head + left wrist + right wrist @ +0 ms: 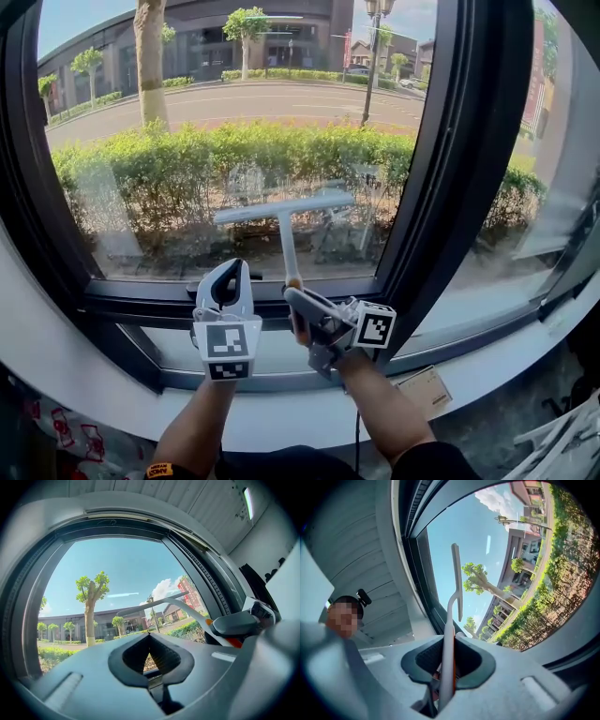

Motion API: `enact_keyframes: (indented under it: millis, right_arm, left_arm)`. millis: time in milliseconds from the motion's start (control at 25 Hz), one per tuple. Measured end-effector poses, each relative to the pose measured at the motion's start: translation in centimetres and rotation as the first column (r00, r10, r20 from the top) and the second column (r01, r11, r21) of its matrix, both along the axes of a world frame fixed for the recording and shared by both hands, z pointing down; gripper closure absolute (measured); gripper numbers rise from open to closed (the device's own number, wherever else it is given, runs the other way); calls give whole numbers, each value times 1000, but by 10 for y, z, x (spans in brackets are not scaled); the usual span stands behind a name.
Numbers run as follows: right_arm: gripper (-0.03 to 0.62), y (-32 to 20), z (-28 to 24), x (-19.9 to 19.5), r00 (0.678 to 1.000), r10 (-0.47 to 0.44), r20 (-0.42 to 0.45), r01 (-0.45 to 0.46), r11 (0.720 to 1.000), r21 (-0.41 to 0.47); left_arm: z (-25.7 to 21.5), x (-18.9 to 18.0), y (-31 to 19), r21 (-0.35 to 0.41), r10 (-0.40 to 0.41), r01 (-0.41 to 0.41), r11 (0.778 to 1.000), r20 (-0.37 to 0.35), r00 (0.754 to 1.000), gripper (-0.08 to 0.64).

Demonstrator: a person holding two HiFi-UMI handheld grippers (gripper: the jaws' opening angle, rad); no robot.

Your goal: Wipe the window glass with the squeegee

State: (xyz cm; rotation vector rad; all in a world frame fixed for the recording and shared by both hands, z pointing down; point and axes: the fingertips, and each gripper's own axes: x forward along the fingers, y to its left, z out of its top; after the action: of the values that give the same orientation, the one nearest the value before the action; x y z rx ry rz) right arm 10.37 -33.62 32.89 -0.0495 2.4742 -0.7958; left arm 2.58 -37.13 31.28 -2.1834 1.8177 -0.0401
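— Grey jaws on the right gripper (449, 656) are clenched on the squeegee (450, 625), low on its white handle (289, 246), with a strip of orange showing inside the grip.

— And the left gripper (150, 641)?

— Closed on nothing. Its tips meet, and only the street outside shows through the gap between the pads. It hangs just beside the right one, in front of the bottom window frame (141, 300).

— Where is the blade (284, 206)?

— Up at the window glass (122, 94), in the lower middle of the pane, over the hedge (187, 169) outside. It sits a little tilted, right end higher. I can't say for sure that the whole edge touches.

— So what makes this stroke a good one?

— Level the blade first, I'd say, so the full edge presses evenly. Then pull in one steady line and let each pass overlap the one before.

— Any risk?

— The hold is far down the handle, so the blade could twist or lift at one end. A firm wrist should help. Near the frame on the right, ease off so the end doesn't knock it.
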Motion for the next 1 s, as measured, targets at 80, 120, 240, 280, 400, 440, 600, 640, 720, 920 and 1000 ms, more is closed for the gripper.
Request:
enact_keyframes:
  millis: [80,120,240,280,400,440,600,640,720,920,1000]
  right_arm:
    - [538,-1,0,2,1000,6,-11,-6,1000,8]
    - [538,-1,1,3,1000,10,-19,-9,1000,16]
    - [540,6,-10,2,1000,-14,-6,14,999,31]
    - [541,7,-18,3,1000,-22,10,21,999,36]
    - [541,1,-46,12,999,-13,39,10,997,75]
    - [541,-1,-57,16,999,-5,45,1,996,93]
    - [541,-11,-108,34,997,22,69,-34,984,173]
    - [541,-12,-121,37,997,24,73,-38,980,194]
    - [541,-16,-146,42,996,23,82,-41,974,223]
    - [541,-22,-182,51,994,15,110,-42,969,243]
    - [541,-24,-186,52,994,4,111,-31,970,240]
  left_arm:
    - [-1,2,0,0,2,-2,1000,2,1000,552]
    - [-2,3,0,2,3,-3,1000,3,1000,552]
    - [-9,3,0,21,6,-7,1000,9,1000,552]
    - [-14,4,0,32,7,-8,999,12,1000,552]
    - [-33,8,1,67,12,-14,998,23,1000,552]
    - [-40,10,2,81,14,-16,997,26,1000,552]
    - [-65,20,7,131,24,-30,991,45,999,552]
    - [-70,23,9,142,28,-35,989,49,998,552]
    - [-79,27,11,161,33,-42,986,58,998,552]
    - [-94,34,15,185,36,-48,982,65,997,552]
    - [-99,35,16,195,37,-49,980,66,997,552]
